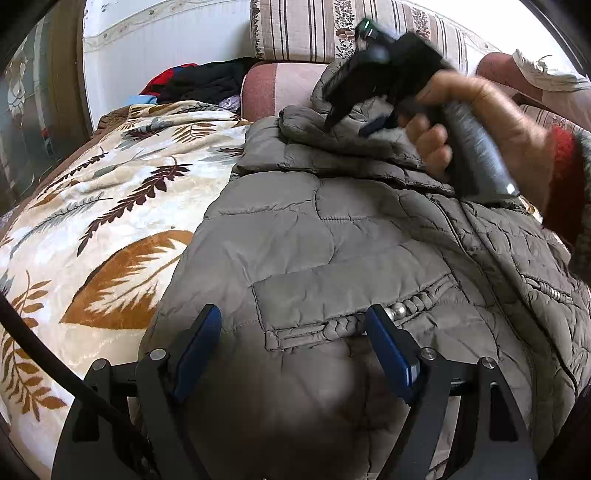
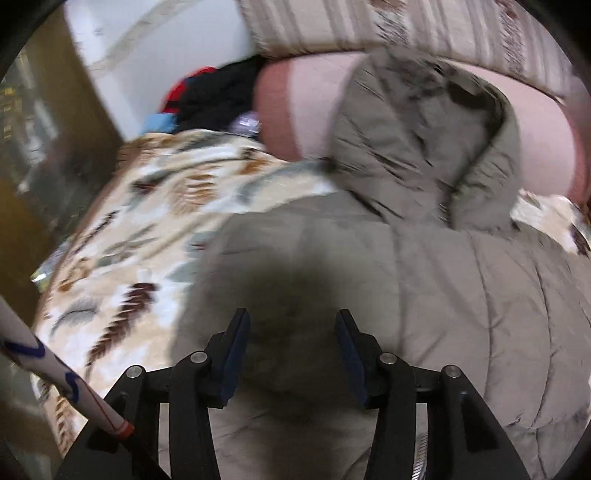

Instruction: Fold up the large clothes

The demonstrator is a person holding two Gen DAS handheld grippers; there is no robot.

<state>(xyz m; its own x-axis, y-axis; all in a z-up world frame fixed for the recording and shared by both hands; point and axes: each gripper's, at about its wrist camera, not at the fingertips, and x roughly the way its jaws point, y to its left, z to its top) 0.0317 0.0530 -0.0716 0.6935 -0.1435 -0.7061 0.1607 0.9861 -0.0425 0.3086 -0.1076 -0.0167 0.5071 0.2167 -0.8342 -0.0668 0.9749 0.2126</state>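
We list the scene from left to right, taking the grey-brown quilted puffer jacket as our landmark. Far left of the jacket we note a brown wooden upright and a white wall. Beside the jacket on its left lies a cream plush blanket printed with brown and grey leaves, and the jacket rests partly upon it. Behind the blanket, up and left of the jacket, we record a heap of black, red and blue clothes. Behind the jacket stand a pink cushion and a striped, flower-patterned sofa back. The jacket itself lies spread out, its hood propped against the pink cushion, a flapped pocket with a braided trim and metal beads facing up. At the jacket's lower part we find the left gripper, its blue-padded jaws standing wide apart over the pocket, clamping nothing. Towards the jacket's right shoulder we find the right gripper, held by the person's right hand with a red cuff at the wrist. In the blurred right wrist view its jaws stand apart above the jacket's cloth with nothing pinched between the pads; in the left wrist view its tips sit at a folded piece of the jacket near the collar.
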